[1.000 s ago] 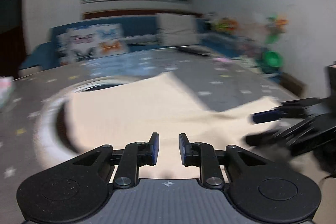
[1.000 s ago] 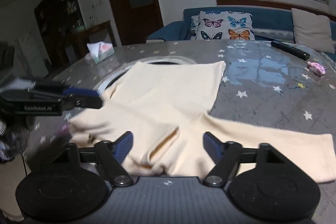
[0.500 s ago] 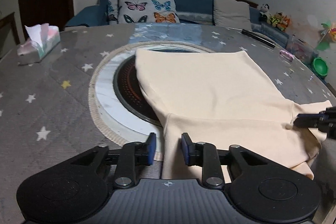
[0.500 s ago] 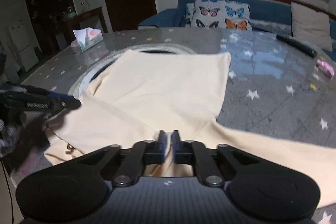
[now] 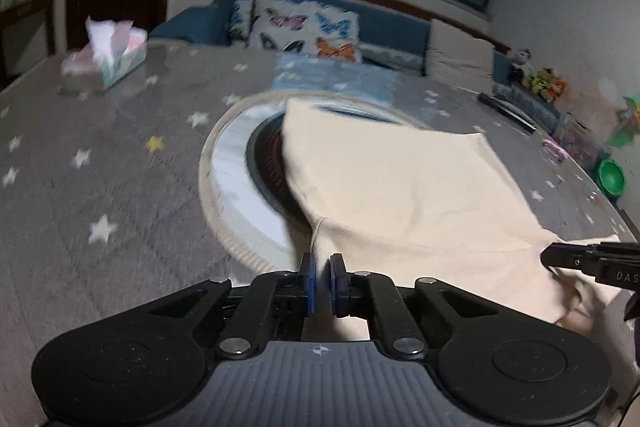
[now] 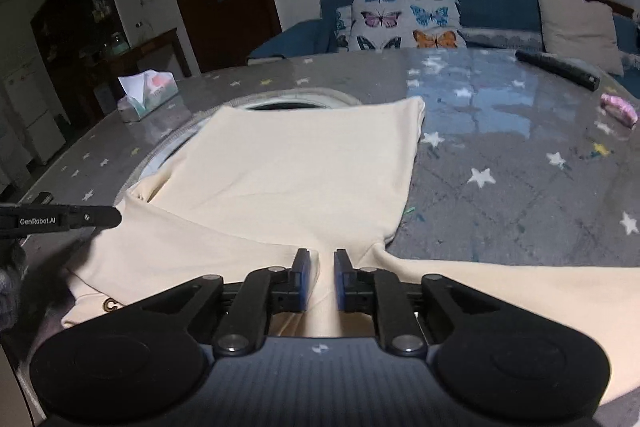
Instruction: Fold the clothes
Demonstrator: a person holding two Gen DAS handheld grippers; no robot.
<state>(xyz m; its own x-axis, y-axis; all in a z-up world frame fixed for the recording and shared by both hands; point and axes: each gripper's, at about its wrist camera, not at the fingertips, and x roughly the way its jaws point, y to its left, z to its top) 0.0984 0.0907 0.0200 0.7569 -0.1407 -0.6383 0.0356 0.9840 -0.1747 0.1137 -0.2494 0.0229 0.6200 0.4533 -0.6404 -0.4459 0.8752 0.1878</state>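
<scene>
- Cream garment [image 6: 304,167] spread flat on star-print table [image 6: 500,195], partly covering round inset [image 5: 236,179] at table centre.
- Left gripper [image 5: 321,281]: jaws narrow, pinching a fold at garment's near-left edge.
- Right gripper [image 6: 319,277]: jaws narrow, clamped on fabric near the armpit, sleeve [image 6: 520,291] trailing right.
- Tissue box [image 6: 148,93] at far left, well apart.

One cream garment [image 6: 304,171], two cushions [image 6: 404,23], one tissue box [image 6: 148,95].
</scene>
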